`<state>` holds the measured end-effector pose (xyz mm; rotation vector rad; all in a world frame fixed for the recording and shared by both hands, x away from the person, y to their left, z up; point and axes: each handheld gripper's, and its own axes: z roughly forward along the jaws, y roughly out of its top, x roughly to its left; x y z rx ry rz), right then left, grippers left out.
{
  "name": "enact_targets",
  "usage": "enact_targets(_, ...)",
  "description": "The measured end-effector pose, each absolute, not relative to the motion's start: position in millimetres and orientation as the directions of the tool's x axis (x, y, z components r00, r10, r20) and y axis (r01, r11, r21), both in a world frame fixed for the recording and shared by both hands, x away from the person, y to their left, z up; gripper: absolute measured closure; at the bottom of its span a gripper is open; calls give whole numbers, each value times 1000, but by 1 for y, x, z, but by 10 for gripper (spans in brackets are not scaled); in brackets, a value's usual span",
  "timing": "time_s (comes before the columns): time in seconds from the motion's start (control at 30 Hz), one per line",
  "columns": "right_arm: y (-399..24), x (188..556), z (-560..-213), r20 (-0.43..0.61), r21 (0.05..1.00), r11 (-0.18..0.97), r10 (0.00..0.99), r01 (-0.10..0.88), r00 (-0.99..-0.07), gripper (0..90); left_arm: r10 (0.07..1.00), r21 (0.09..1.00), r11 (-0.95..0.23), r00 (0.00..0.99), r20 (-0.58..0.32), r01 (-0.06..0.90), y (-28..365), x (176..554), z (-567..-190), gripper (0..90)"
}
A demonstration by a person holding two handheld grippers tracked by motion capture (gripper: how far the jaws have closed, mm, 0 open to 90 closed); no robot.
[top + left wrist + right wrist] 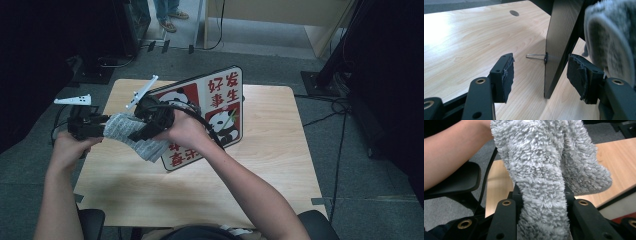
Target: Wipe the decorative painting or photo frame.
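Here my right hand-held gripper [541, 202] pinches the grey cloth [544, 170] for wiping; left hand-held gripper [541, 75], spread, probably steadies the panda board [561, 37] near the bench [474, 37] left edge.

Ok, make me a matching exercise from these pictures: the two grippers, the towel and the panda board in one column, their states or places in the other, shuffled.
Things:
1. left gripper
2. right gripper
3. grey fluffy towel
4. panda board

States:
A. stands propped upright on the wooden table
B. hangs pinched between two jaws
C. jaws open, either side of the board's dark edge
D. shut on fabric

Pairs: 1-C, 2-D, 3-B, 4-A
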<state>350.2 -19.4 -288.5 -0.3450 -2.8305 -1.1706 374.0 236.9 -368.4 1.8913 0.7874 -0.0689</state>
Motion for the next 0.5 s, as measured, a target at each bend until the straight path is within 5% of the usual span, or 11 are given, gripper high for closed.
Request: enact_targets(0.5, -32, 374, -269, 151, 717, 630, 276, 297, -949, 680, 487, 802, -247, 785, -383, 544, 237, 375, -369, 380)
